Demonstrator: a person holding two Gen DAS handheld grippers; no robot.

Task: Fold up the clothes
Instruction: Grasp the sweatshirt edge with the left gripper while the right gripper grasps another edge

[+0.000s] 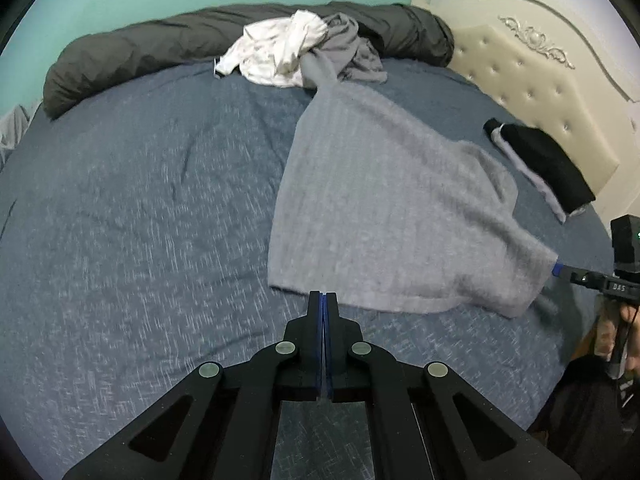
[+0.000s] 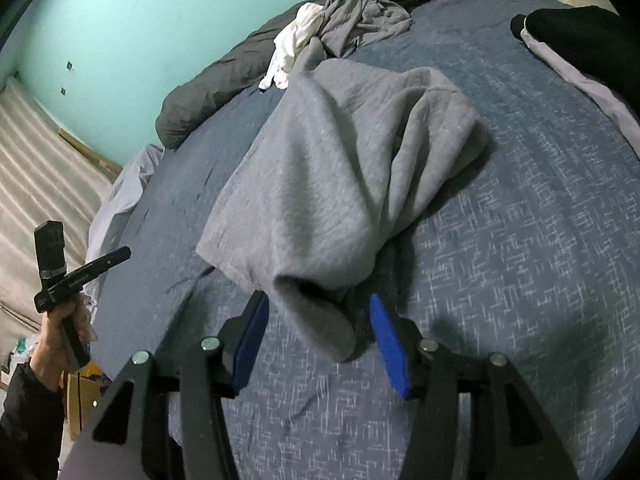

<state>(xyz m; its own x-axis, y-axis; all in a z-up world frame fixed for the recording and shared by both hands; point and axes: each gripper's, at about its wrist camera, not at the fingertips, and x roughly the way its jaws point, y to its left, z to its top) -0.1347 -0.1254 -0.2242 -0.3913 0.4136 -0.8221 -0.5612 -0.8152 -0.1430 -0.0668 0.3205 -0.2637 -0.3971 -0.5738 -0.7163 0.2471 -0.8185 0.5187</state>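
Grey garment [image 2: 320, 184] lies rumpled on the bed [image 2: 520, 240], right claw [image 2: 316, 320] spread beside its corner, left claw [image 1: 323, 300] closed empty.

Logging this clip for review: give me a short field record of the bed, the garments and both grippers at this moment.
surface: bed with blue patterned cover
main garment: grey garment, spread on the bed, bunched at its near corner
left gripper: shut, empty, at the garment's near edge
right gripper: open, fingers either side of the bunched corner, not clamped
unfolded pile: white garment and grey clothes at the far edge
folded item: black garment near the headboard
rolled dark duvet: along the far side
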